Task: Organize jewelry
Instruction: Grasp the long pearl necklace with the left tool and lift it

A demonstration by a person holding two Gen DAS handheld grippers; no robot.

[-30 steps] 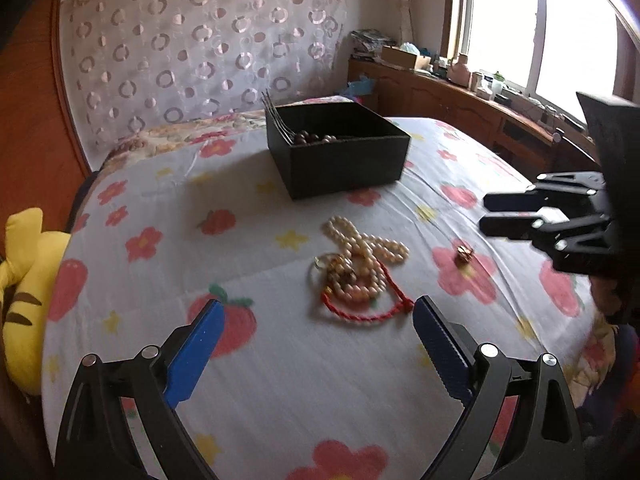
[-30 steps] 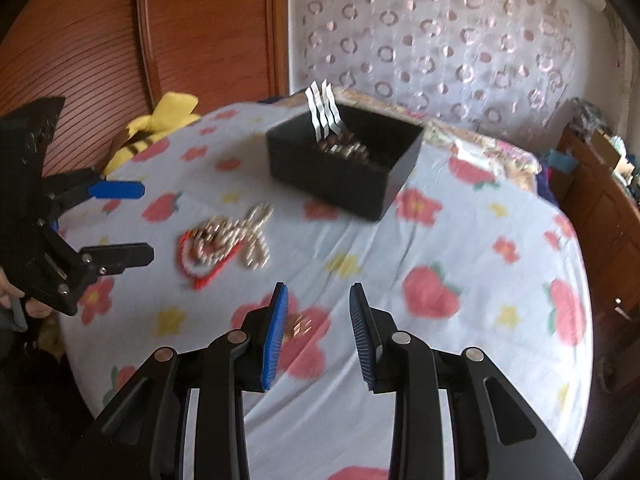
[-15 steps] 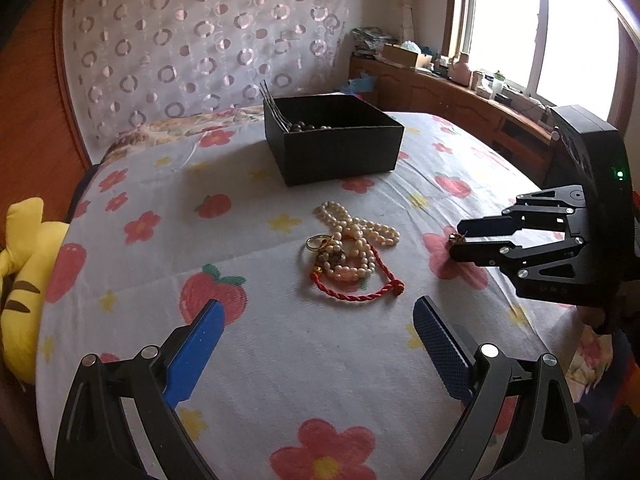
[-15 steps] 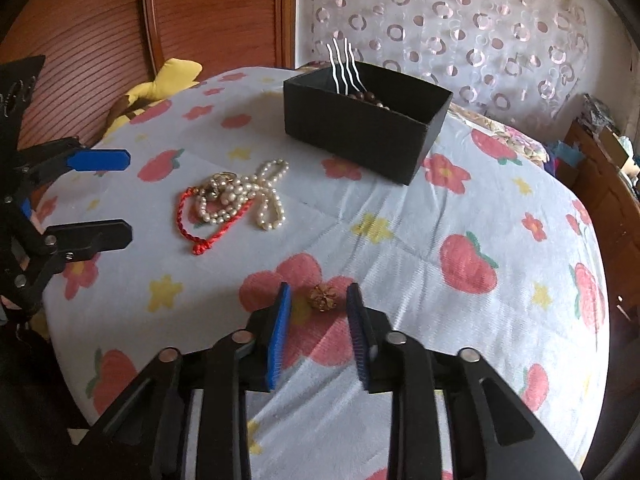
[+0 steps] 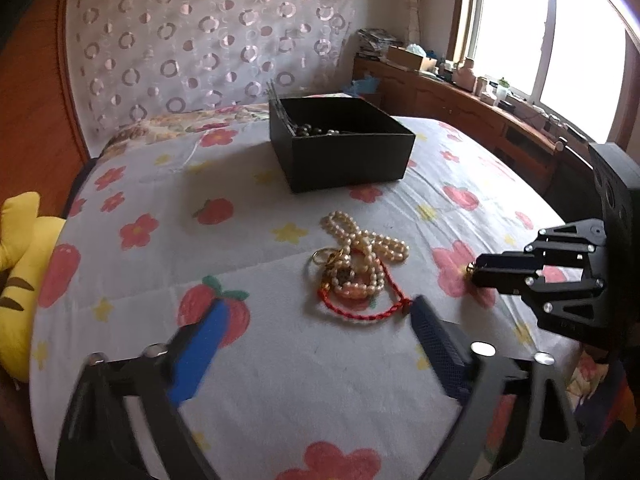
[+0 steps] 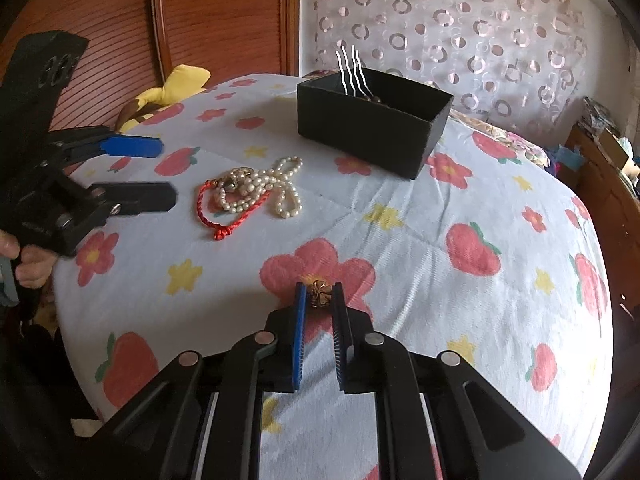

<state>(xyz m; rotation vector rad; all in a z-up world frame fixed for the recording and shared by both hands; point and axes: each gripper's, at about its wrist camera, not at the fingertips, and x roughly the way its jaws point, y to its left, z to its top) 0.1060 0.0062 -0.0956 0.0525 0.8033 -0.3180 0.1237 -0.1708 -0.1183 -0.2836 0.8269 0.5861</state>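
Right claw (image 6: pixel 319 295) is pinching a gold bead (image 6: pixel 319 294) (on the bedspread (image 6: pixel 400 216)); left claw (image 5: pixel 316 316) is hanging spread near the pearls (image 5: pixel 362 250).

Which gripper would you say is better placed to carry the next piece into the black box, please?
Right. The right gripper has its fingertips on either side of the small gold ornament on the bedspread, while the left gripper hangs wide open short of the pearl necklace.

Daylight enters through the overexposed, wood-framed glass window (image 5: pixel 560 36). Fisheye distortion curves both views, and their corners are dark. The blue-padded black left gripper (image 5: pixel 316 344) is motion-blurred.
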